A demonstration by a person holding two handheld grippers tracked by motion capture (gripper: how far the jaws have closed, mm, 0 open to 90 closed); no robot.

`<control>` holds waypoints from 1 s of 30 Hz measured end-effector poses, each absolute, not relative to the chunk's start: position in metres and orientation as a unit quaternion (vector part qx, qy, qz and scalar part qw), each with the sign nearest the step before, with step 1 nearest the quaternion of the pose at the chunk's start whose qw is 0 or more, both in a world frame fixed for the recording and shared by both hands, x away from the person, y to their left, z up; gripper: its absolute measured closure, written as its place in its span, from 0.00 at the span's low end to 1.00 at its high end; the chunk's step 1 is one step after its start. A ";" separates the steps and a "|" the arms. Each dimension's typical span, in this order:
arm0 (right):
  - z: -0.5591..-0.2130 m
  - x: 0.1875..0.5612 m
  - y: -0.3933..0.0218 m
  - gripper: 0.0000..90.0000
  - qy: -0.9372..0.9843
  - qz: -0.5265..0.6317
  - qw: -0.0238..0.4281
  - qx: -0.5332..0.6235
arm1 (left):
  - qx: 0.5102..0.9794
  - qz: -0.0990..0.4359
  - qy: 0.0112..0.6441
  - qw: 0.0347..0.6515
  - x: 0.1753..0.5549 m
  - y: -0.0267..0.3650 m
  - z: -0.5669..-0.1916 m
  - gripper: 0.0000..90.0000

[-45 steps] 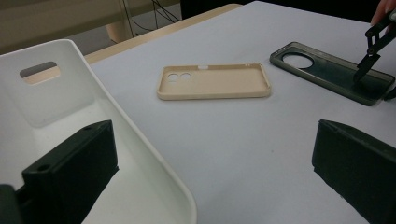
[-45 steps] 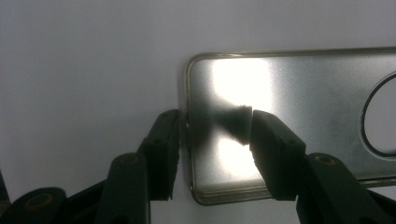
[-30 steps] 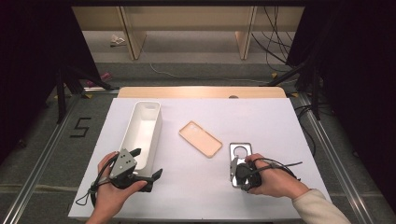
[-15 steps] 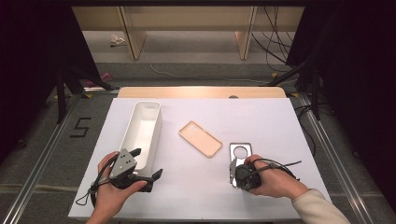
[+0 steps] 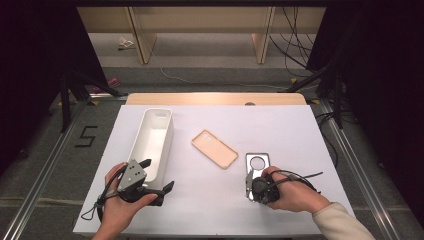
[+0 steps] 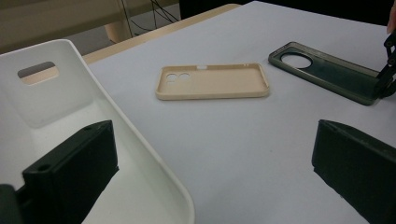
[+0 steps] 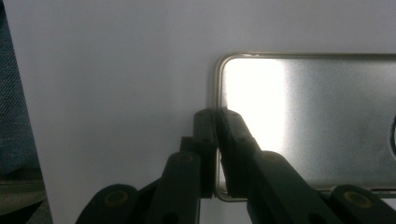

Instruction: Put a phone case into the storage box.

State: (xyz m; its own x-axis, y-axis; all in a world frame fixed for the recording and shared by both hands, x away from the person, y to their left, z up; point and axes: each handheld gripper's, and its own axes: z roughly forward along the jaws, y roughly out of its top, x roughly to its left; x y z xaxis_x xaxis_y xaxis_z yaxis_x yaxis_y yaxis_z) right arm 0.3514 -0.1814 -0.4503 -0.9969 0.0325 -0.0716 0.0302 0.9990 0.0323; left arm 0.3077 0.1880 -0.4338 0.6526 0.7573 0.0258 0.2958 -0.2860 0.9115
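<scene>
Right claw (image 7: 217,154) clamped onto the dark phone case (image 5: 256,167)

Its jaws have just been closing and now pinch the case's near edge, flat on the white counter (image 5: 300,135). Left claw (image 5: 160,175) is wide open, straddling the white bin (image 5: 152,140) wall. Tan case (image 5: 214,148) lies between bin and dark case.

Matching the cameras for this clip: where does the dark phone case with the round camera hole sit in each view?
High view: the dark phone case lies right of centre, its near end at the right gripper.
Left gripper view: upper right, beyond the beige phone case.
Right gripper view: right half, its edge pinched between the closed jaws.
Shared landmark: the beige phone case, in the high and left gripper views.
</scene>
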 end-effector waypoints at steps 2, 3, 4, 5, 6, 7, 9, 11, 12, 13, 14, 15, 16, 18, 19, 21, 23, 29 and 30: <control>-0.450 0.351 -0.181 0.96 0.999 0.016 0.036 0.016 | 0.766 0.235 0.344 0.489 0.308 0.188 -0.434 0.00; -0.450 0.351 -0.182 0.96 0.999 0.016 0.036 0.018 | 0.766 0.236 0.344 0.489 0.308 0.188 -0.434 0.00; -0.450 0.352 -0.182 0.97 0.999 0.015 0.035 0.018 | 0.766 0.235 0.344 0.489 0.308 0.188 -0.434 0.00; -0.450 0.352 -0.182 0.97 0.999 0.015 0.035 0.018 | 0.766 0.235 0.344 0.489 0.308 0.188 -0.434 0.00; -0.450 0.352 -0.182 0.97 0.999 0.017 0.036 0.017 | 0.766 0.235 0.343 0.489 0.308 0.188 -0.434 0.00; -0.450 0.352 -0.182 0.97 0.999 0.017 0.036 0.018 | 0.766 0.235 0.344 0.489 0.308 0.188 -0.434 0.00; -0.450 0.352 -0.182 0.98 0.999 0.017 0.034 0.018 | 0.766 0.236 0.343 0.489 0.308 0.188 -0.434 0.00; -0.450 0.351 -0.182 0.98 0.999 0.019 0.033 0.019 | 0.766 0.236 0.343 0.489 0.308 0.188 -0.434 0.00; -0.450 0.351 -0.182 0.98 0.999 0.018 0.032 0.020 | 0.766 0.236 0.343 0.489 0.308 0.188 -0.434 0.00; -0.450 0.351 -0.182 0.98 0.999 0.019 0.032 0.019 | 0.766 0.235 0.344 0.490 0.307 0.188 -0.434 0.00; -0.450 0.351 -0.182 0.98 0.999 0.017 0.032 0.020 | 0.766 0.236 0.343 0.489 0.308 0.188 -0.434 0.00; -0.449 0.351 -0.182 0.98 0.999 0.018 0.032 0.020 | 0.766 0.236 0.343 0.489 0.308 0.188 -0.434 0.00; -0.450 0.351 -0.182 0.98 0.999 0.020 0.033 0.020 | 0.766 0.236 0.343 0.489 0.308 0.188 -0.434 0.00; -0.449 0.351 -0.182 0.98 0.999 0.020 0.033 0.019 | 0.766 0.236 0.343 0.489 0.307 0.188 -0.434 0.00; -0.449 0.351 -0.182 0.98 0.999 0.020 0.034 0.019 | 0.767 0.237 0.342 0.489 0.307 0.188 -0.434 0.00; -0.448 0.351 -0.182 0.98 0.999 0.020 0.037 0.015 | 0.767 0.237 0.342 0.489 0.307 0.188 -0.433 0.00; -0.447 0.351 -0.182 0.99 0.999 0.023 0.038 0.016 | 0.766 0.237 0.342 0.490 0.307 0.188 -0.433 0.00; -0.443 0.349 -0.183 0.99 0.998 0.025 0.044 0.021 | 0.766 0.237 0.343 0.490 0.307 0.188 -0.433 0.00; -0.442 0.350 -0.183 0.99 0.998 0.029 0.044 0.020 | 0.766 0.237 0.343 0.490 0.307 0.188 -0.433 0.00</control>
